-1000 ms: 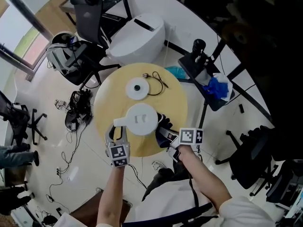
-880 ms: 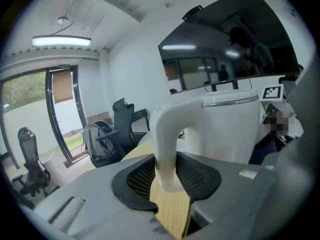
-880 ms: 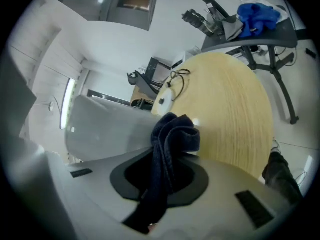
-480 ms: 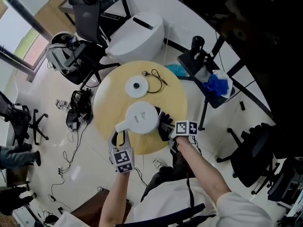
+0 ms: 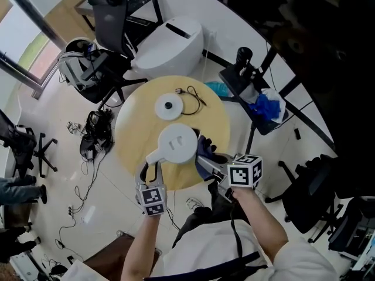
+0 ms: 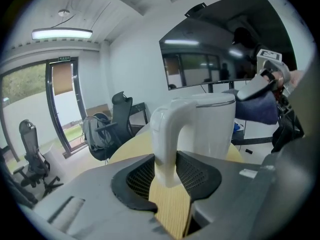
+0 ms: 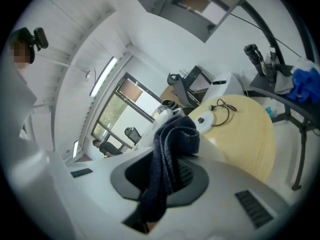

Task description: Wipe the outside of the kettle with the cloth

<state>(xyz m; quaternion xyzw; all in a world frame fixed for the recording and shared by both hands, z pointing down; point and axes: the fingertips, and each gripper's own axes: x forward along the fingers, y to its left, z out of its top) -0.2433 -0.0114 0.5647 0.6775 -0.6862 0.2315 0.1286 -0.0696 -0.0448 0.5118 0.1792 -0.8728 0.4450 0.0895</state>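
The white kettle [image 5: 177, 143] stands on the round wooden table [image 5: 214, 119] near its front edge. My left gripper [image 5: 150, 170] is shut on the kettle's handle [image 6: 167, 134], which sits between the black pads. The kettle body [image 6: 212, 126] rises just beyond them. My right gripper [image 5: 206, 155] is shut on a dark blue cloth [image 5: 203, 148] and holds it against the kettle's right side. In the right gripper view the cloth [image 7: 170, 151] hangs folded between the jaws and hides most of the kettle. The cloth [image 6: 257, 108] also shows beside the kettle in the left gripper view.
The kettle's round white base [image 5: 169, 107] lies further back on the table with its black cord [image 5: 194, 96]. Office chairs [image 5: 111, 16] and a white rounded unit [image 5: 171, 40] stand behind. A black stand with blue material [image 5: 269, 107] stands to the right.
My right gripper has rolled and drawn back to the right, with the cloth still at the kettle's right side. My left gripper and the kettle have shifted slightly right.
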